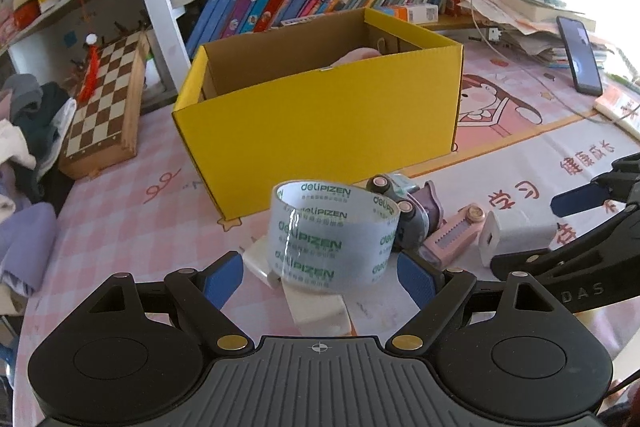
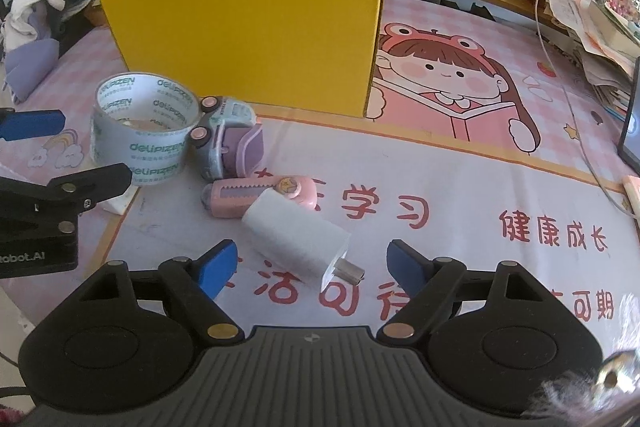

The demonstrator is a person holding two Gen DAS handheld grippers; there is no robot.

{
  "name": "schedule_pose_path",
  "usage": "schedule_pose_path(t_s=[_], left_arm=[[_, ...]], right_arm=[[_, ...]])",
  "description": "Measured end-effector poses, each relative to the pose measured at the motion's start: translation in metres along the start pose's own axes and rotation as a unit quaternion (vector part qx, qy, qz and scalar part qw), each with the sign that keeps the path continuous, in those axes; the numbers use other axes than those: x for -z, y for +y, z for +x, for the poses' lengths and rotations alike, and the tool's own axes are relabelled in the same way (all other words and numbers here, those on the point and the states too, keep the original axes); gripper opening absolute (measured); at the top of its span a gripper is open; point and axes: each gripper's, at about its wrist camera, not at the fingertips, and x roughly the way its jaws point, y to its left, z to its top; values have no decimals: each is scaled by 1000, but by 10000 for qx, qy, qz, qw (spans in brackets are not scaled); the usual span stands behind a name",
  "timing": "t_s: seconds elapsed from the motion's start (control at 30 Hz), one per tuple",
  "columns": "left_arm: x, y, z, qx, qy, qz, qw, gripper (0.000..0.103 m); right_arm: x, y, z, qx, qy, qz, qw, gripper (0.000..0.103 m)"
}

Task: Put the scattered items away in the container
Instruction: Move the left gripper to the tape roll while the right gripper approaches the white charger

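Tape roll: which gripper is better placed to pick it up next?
Left, probably. The left gripper is open with the tape roll centred between its fingers. The right gripper is open around the white charger instead.

The tape roll (image 2: 140,131), toy car (image 2: 230,139) and charger (image 2: 296,239) lie before the box (image 2: 248,43).

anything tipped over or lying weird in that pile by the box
Yes. The toy car lies on its side, wheels facing the tape roll, which it touches. The white charger lies flat, leaning against the pink stapler. Nothing looks spilled or broken.
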Motion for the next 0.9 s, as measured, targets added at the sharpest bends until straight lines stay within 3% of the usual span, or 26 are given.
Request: schedule_pose_path(t_s=[0.67,0.9], left_arm=[[-11,-8,24,-5,103,268,9996,87],[-11,-9,28,-3,157,353,9993,87]], right_arm=[[-6,-4,10,-177,103,-143,9997,76],[-6,-2,13,-333,168,-246,9990,58]])
